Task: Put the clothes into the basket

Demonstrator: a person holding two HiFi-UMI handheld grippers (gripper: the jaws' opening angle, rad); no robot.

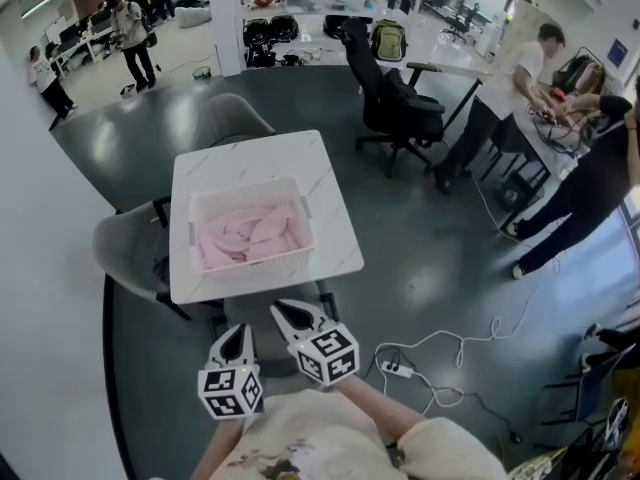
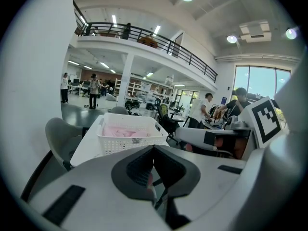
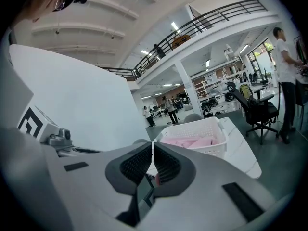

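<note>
A: Closest in, what are the tongs doing?

B: The left gripper [image 1: 238,330] and right gripper [image 1: 282,312] hang side by side near the person's body, short of the table [image 1: 335,253] and not touching it. Each gripper view shows its jaws pressed together with nothing between them.

A: And the clothes?

B: The pink clothes [image 1: 252,236] lie in the white basket [image 1: 248,186], which stands on the middle of the table. I see none outside it, so the job looks done, or nearly.

A: If one needed lifting?

B: I'd expect soft, light, limp cloth that sags and drapes, doesn't slip much and can't break. Pinch a raised fold on top of the heap, not a flat patch, and mind the basket's perforated wall.

A: The surface?

B: A white marble-patterned top, smooth and hard. The light basket could probably slide on it if tugged.

A: Farther out?

B: A grey chair [image 1: 125,246] sits at the table's left, and a cable [image 1: 450,353] trails over the dark floor [image 1: 420,258] to the right. Beyond are a black office chair [image 1: 395,103] and people at desks along the far edges of an open hall.
</note>
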